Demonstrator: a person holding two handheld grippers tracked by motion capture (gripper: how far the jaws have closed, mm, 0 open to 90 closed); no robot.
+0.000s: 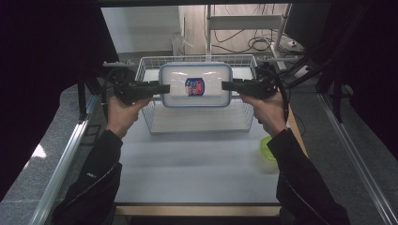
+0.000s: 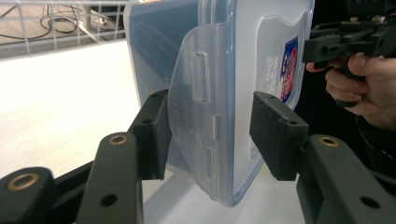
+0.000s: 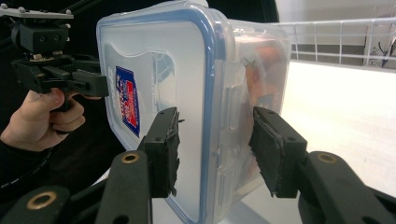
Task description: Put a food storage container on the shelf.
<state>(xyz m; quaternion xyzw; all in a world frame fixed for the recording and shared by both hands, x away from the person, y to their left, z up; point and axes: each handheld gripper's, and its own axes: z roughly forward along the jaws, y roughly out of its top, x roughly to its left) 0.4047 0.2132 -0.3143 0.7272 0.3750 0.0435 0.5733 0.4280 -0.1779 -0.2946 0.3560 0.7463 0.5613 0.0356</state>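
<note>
The box [image 1: 195, 85], a clear plastic one with a blue-rimmed lid, sits over the wire basket [image 1: 197, 123] at the far middle of the desk [image 1: 187, 173], lid facing the high camera. The left gripper [image 1: 164, 88] is at its left short end and the right gripper [image 1: 226, 86] at its right short end.

In the left gripper view the fingers [image 2: 154, 135] are spread to either side of the box's [image 2: 243, 93] end, where a clear latch flap hangs open; a gap shows on the lid side, and whether the other finger touches cannot be told. In the right gripper view the fingers [image 3: 163, 149] are likewise spread around the box's [image 3: 187, 93] other end, one in front of the lid, one beside the wall, with a gap at the wall side.

The basket's wire rim [image 1: 143, 65] lies close around the box at the back and both sides. In front of the basket the desk is bare to its near edge, apart from a green lid [image 1: 268, 149] near the right edge, beside the right sleeve.

A red-and-blue label [image 1: 194, 86] sits mid-lid; its writing is too small to read.
</note>
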